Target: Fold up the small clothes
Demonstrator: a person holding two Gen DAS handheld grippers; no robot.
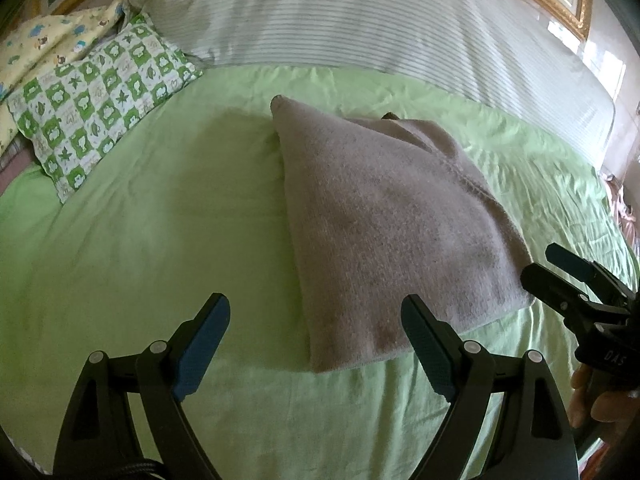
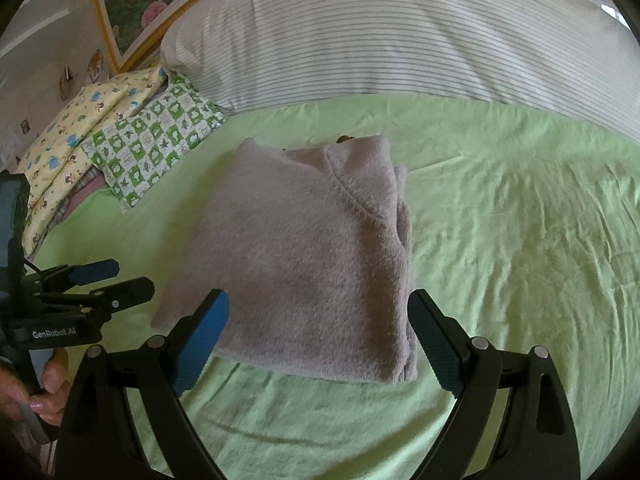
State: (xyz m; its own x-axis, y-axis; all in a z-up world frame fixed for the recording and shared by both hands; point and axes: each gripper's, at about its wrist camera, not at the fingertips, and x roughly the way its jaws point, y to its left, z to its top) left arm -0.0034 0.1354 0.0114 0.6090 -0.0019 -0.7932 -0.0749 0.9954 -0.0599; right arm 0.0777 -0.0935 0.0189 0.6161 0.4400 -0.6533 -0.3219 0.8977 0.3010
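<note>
Left wrist view: left gripper (image 1: 316, 346) has jaws spread wide, nothing between the pads. The near-left corner of the garment (image 1: 384, 232) lies just ahead of the jaws, toward the right finger; no contact visible. The rest of the garment runs ahead and to the right of the jaws on the bed (image 1: 160, 240).

Right wrist view: right gripper (image 2: 318, 344) also stands wide open and empty. The garment's near edge lies between and just beyond the two fingers, not pinched. The right finger sits beside the garment's stacked right edge.

Garment state: grey fleece piece, folded into a compact, roughly square packet. Layers show at the right edge; a curved seam crosses the top face. A small dark bit peeks out at the far edge; too small to identify. Top face is flat, no loose sleeve or flap in sight.

Surroundings: pillows (image 2: 152, 144) far left of the jaws, striped bolster (image 2: 400, 40) far ahead. No other loose clothing is visible in either view.

Judgement: folding of this piece looks done or nearly so. What may remain is a final halving or a tidy of the right-edge layers, then moving the packet aside. Both grippers hover near it, unloaded.
</note>
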